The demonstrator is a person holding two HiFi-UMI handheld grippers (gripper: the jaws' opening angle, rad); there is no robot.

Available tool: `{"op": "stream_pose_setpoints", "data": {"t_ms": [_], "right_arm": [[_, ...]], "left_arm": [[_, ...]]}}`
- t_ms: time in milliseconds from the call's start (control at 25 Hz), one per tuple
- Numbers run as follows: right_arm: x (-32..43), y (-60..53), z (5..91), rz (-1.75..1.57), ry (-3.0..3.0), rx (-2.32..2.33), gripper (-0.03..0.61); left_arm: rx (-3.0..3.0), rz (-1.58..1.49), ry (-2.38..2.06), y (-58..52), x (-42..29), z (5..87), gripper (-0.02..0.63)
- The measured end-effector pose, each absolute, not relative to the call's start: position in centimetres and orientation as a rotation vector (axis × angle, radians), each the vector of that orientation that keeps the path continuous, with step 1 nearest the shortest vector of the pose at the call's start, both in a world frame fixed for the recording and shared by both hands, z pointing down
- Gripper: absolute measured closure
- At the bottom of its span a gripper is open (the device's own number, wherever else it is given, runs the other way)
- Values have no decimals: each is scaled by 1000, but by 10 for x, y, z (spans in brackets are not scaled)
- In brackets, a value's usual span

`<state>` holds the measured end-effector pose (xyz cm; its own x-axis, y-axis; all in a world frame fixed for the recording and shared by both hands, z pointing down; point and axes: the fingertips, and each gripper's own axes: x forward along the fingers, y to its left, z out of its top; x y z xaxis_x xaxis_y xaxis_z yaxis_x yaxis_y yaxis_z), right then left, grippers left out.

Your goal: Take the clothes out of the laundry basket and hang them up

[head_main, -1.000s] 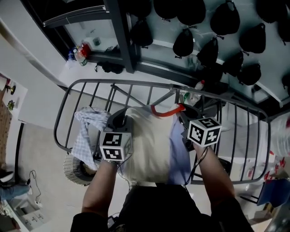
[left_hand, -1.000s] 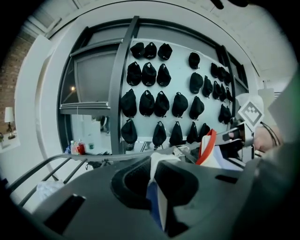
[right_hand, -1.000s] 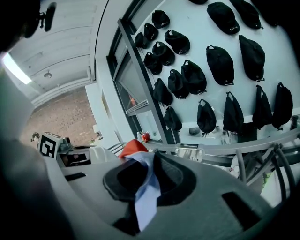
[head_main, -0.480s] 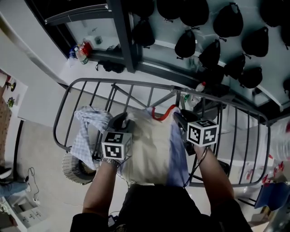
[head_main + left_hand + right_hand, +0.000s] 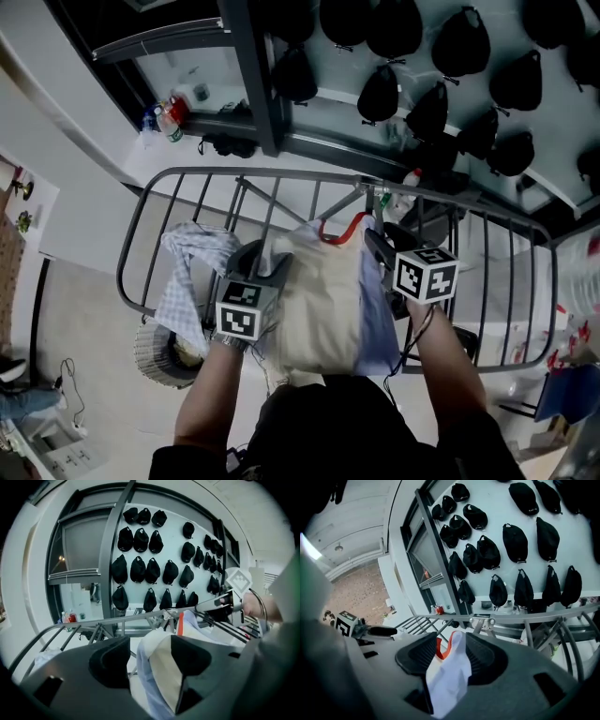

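Observation:
A cream garment (image 5: pixel 319 309) with a light-blue side and an orange collar (image 5: pixel 342 230) is draped over the rail of a grey drying rack (image 5: pixel 281 173). My left gripper (image 5: pixel 265 259) is at the garment's left edge. Its jaws are opening wide, and the cloth (image 5: pixel 161 672) hangs loose between them in the left gripper view (image 5: pixel 150 660). My right gripper (image 5: pixel 380 242) is at the collar end. Its jaws are opening too, with the white cloth (image 5: pixel 445 677) and orange collar still lying between the pads (image 5: pixel 452 656).
A blue-checked cloth (image 5: pixel 187 272) hangs on the rack's left part. A round woven laundry basket (image 5: pixel 159 352) stands on the floor below it. Several black caps (image 5: pixel 380 89) hang on the wall behind the rack, and bottles (image 5: pixel 169 112) stand on a ledge at the left.
Both grippers have opened their jaws and let the garment go slack on the rack. The left gripper has shifted slightly right and the garment now hangs a little lower.

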<state>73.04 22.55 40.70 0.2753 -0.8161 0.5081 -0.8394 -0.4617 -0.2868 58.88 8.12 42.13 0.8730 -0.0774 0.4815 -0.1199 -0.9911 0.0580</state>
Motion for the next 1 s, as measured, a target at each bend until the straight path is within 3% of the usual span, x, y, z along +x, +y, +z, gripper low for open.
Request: {"op": "stream_pose_setpoints", "data": {"t_ms": [400,680,840,1000], "right_arm": [[671,220,355,844,-1661,2580,376],[606,201,324,726,-1776,2596,448],[568,192,323,717,-1811,2600,571],[531,184,314,674,-1847,2609,572]], "left_arm": [[2972,591,-115,72,525,383,358],[3004,492,-132,63,468,358,362],[3004,468,-161,53,427,353,415],[2999,423,-202,45,387,343,557]]}}
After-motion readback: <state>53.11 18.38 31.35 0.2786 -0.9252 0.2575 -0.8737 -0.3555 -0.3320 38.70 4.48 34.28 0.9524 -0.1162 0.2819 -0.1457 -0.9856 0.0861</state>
